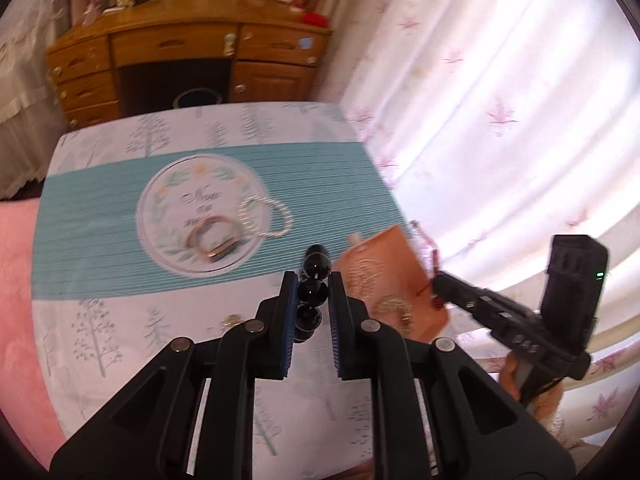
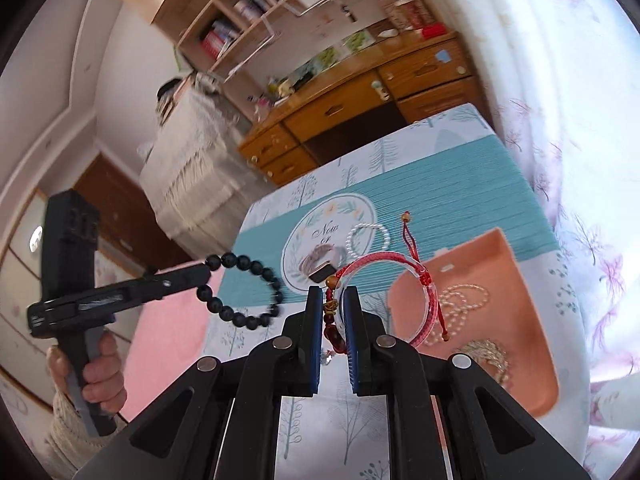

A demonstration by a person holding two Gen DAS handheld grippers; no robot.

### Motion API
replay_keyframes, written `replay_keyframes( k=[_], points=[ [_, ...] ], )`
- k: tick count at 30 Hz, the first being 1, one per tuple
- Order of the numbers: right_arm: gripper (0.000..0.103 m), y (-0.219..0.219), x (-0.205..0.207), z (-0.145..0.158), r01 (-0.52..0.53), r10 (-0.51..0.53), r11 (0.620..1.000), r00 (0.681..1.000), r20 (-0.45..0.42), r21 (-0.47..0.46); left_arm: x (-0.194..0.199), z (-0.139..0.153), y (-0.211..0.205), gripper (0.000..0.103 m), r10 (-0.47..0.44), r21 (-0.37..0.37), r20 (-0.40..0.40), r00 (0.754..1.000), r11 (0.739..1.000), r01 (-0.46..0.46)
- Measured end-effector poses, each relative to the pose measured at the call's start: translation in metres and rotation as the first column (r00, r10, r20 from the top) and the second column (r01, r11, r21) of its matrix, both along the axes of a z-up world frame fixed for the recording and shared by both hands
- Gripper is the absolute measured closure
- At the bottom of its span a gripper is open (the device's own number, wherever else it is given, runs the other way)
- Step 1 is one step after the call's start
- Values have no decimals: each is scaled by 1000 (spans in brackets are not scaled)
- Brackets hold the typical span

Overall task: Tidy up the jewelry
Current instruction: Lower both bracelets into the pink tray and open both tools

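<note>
A black bead bracelet (image 2: 244, 292) hangs in the air above the near left part of the table, pinched at one point of its loop by the left gripper (image 1: 313, 280). In the left wrist view the beads (image 1: 313, 292) sit in a line between the two blue-padded fingers, which press against them from both sides.

The right gripper (image 2: 334, 292) is pressed together on a red woven cord bracelet (image 2: 384, 280) that carries a clear bangle section and small dark red and gold charms. The charms sit between its fingers, and the loop stands out ahead and to the right of the claw, held up over the table.

Just right of that claw and below the loop lies a peach tray (image 2: 520, 280). It already holds pearl strands (image 2: 460, 304) and a gold chain (image 2: 486, 354).

Ahead of both claws, on the round printed emblem of a teal placemat (image 2: 440, 196), rests a pinkish band with a dark rectangular face (image 2: 320, 266), possibly a watch. A small pearl bracelet (image 2: 366, 236) lies just beside it on the right, overlapping the emblem's edge.

The table wears a white cloth printed with pale trees (image 1: 120, 320). Beyond the table's far end stands a wooden desk with drawers (image 1: 180, 52). A flowered white curtain (image 1: 500, 100) hangs to the right of the claws. A pink blanket (image 1: 16, 280) lies to the left.
</note>
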State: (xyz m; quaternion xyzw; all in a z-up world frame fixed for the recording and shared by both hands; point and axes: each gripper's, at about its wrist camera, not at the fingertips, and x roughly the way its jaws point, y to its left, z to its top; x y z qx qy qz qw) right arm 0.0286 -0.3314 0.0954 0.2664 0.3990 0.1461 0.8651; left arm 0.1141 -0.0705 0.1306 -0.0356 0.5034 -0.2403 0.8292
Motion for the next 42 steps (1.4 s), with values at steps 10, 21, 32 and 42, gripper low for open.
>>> replay_keyframes(
  k=[10,21,32,42],
  points=[
    [93,-68,-51,-11,133,-132,987,991,-18,90,-11,-18,-123,91,-171,5,-17,985,985,172],
    [93,-102,-84,-42,215,-209,971,976,-68,104,23,-115,-189,91,-160,66,-112,981,984,168],
    [93,-75,-64,-51,158,-153,986,985,-74,63,40,-146,-153,68,-97,136,-130,987,984,115],
    [93,-31,-28,-68,89,-95,995,988,-124,-54,2,-113,-98,56,-51,156,-3,999,986,51]
  ],
)
